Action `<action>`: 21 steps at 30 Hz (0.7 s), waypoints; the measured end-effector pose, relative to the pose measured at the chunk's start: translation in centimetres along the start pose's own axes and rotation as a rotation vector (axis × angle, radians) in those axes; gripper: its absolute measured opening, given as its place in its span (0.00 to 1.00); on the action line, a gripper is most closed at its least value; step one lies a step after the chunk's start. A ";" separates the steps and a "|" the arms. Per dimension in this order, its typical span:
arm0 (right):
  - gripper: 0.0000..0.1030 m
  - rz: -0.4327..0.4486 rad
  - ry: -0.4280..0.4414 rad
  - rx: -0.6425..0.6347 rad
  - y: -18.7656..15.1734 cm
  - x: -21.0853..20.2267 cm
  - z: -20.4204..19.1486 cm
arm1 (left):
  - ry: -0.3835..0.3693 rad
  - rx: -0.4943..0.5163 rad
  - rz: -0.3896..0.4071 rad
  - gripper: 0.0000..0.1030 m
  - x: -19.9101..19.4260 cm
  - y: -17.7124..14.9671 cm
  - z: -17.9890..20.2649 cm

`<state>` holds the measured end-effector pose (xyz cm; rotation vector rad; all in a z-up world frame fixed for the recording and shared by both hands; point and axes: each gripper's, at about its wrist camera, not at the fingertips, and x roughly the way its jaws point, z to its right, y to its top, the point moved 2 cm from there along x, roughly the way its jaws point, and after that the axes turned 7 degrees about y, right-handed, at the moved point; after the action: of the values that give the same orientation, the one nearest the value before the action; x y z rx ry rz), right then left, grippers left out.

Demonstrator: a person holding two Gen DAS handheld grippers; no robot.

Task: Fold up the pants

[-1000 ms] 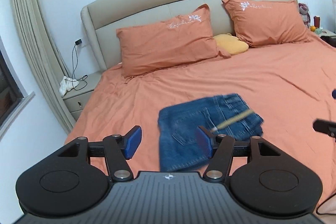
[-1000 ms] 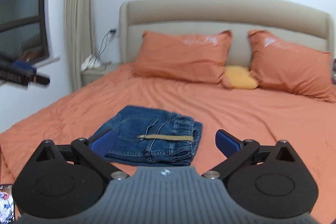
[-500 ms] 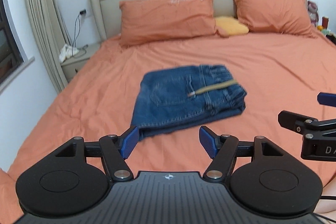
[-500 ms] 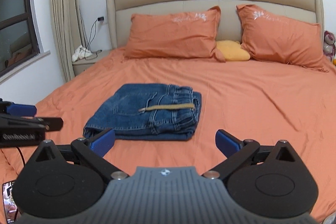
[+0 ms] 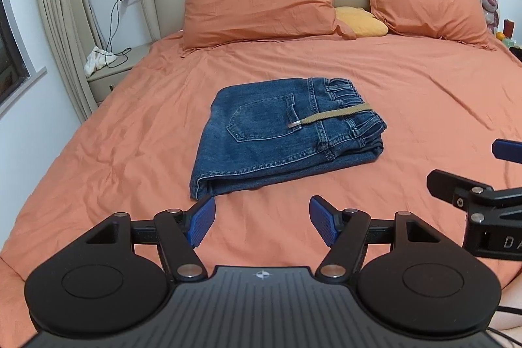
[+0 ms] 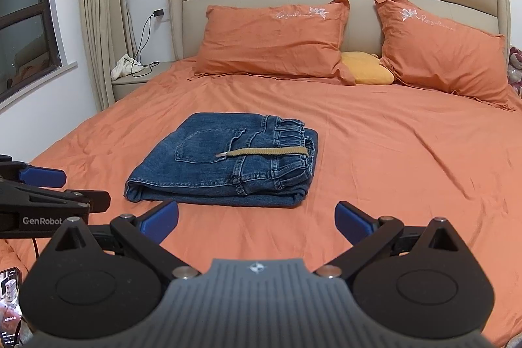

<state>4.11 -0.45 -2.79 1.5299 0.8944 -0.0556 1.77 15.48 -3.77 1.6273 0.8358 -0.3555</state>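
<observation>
Folded blue pants lie on the orange bed, near its middle, with a tan belt across the waistband end. Left gripper: jaws wide apart with only bedsheet between them, having just been opening; it hangs just short of the pants' near folded edge, not touching. Right gripper: jaws likewise spread wide and empty, near the pants' front edge.

The left wrist view alone shows small items on a far nightstand at the right edge, and the right gripper's fingers from the side. The right wrist view alone shows the window, a phone screen at lower left, and the left gripper's body lettered "GenRobot".

Compared with a second earlier, the pants appear farther ahead of both grippers in the frame, lying the same way, and the left view is sharper and more level.
</observation>
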 end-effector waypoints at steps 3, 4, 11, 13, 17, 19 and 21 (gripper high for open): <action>0.95 0.001 0.003 -0.009 0.0 -0.1 -0.2 | -0.004 -0.003 0.002 0.75 0.1 0.1 0.0; 0.95 0.001 0.004 -0.012 0.0 -0.1 -0.3 | -0.003 -0.002 0.002 0.75 0.1 0.1 0.0; 0.95 0.001 0.006 -0.018 -0.1 -0.2 -0.3 | -0.005 -0.005 0.000 0.75 0.1 0.1 0.0; 0.95 0.000 0.009 -0.017 -0.1 -0.3 -0.3 | -0.005 -0.003 0.000 0.75 0.2 0.1 -0.1; 0.95 0.002 0.009 -0.019 0.0 -0.4 -0.4 | -0.001 0.003 0.003 0.75 0.0 0.1 0.1; 0.95 0.002 0.010 -0.021 -0.1 -0.4 -0.4 | 0.000 0.006 0.005 0.75 -0.1 0.0 0.2; 0.95 0.001 0.010 -0.020 0.0 -0.4 -0.4 | -0.004 0.007 0.005 0.75 -0.2 0.0 0.3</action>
<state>3.61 -0.28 -2.51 1.5130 0.8990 -0.0382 1.68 15.13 -3.75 1.6345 0.8280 -0.3584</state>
